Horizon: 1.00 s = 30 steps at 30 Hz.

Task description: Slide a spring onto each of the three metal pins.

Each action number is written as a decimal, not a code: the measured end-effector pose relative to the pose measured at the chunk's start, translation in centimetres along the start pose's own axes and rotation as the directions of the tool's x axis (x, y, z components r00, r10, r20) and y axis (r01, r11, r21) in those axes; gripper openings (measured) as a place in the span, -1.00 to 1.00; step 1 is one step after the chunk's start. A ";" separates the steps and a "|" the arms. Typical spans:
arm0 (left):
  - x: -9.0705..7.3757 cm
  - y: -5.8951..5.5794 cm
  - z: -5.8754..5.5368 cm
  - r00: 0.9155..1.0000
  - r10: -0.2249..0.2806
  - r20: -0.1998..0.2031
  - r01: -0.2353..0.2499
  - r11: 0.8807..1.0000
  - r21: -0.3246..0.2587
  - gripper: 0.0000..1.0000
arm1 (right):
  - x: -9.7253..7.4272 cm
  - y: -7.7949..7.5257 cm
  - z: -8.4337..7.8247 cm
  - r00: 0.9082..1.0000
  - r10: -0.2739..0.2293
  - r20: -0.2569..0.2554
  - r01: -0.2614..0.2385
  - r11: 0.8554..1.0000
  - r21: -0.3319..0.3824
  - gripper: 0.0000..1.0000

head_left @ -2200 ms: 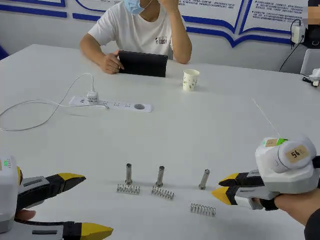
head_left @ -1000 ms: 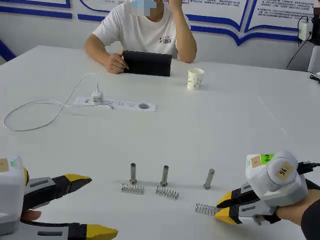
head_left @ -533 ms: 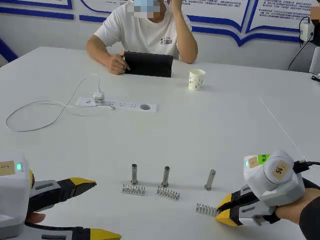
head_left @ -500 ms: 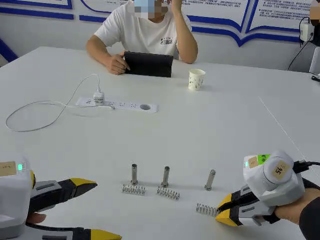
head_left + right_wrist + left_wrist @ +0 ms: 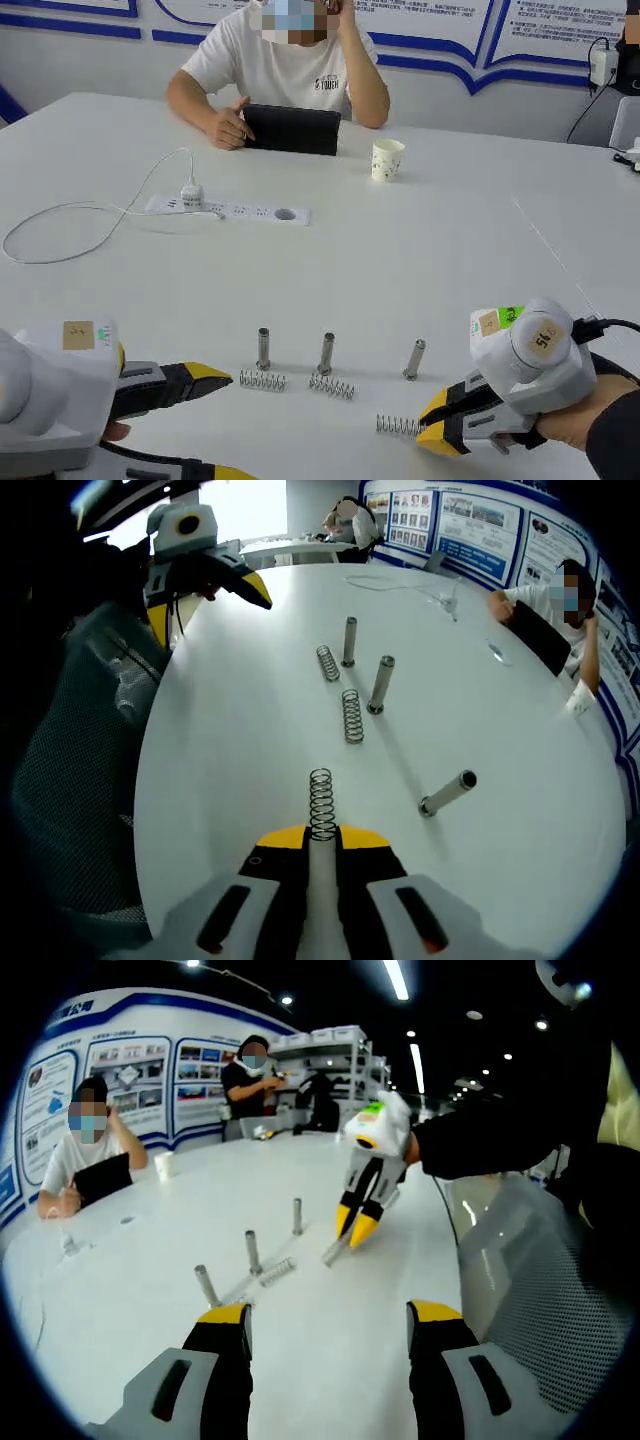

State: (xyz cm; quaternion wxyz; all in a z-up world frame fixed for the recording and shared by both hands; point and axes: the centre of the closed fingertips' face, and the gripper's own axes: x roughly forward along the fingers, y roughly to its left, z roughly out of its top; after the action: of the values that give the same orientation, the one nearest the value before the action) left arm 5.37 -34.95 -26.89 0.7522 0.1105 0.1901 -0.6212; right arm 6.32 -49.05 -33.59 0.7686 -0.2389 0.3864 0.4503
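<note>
Three metal pins stand in a row on the white table (image 5: 420, 260): left pin (image 5: 263, 348), middle pin (image 5: 326, 353), right pin (image 5: 414, 358). One spring (image 5: 262, 380) lies in front of the left pin and a second spring (image 5: 331, 386) in front of the middle pin. My right gripper (image 5: 432, 425) is shut on the end of the third spring (image 5: 398, 426), low over the table in front of the right pin; the held spring (image 5: 321, 800) sticks straight out from the right gripper (image 5: 320, 838). My left gripper (image 5: 225, 425) is open and holds nothing, left of the pins; the left gripper (image 5: 330, 1315) faces the row.
A power strip (image 5: 225, 210) with a white cable (image 5: 60, 215) lies at mid-table on the left. A paper cup (image 5: 385, 160) and a black tablet (image 5: 290, 128) are at the far side, where a person (image 5: 285, 60) sits. Bare tabletop lies right of the pins.
My right gripper has shut on the end of the third spring and drawn it slightly left. My left gripper has come forward and rightward, closer to the pins.
</note>
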 end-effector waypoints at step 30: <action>4.3 -1.6 -0.2 0.991 -0.109 -0.074 0.123 0.966 0.229 -0.46 | -0.7 5.8 8.4 0.991 0.137 0.013 -0.133 0.976 -0.173 -0.78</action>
State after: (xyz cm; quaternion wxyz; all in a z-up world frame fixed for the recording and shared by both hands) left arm 4.41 -39.06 -28.78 0.6903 0.2054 0.1447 -0.6785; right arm 4.23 -40.58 -28.23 0.7176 -0.2719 0.3520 0.5359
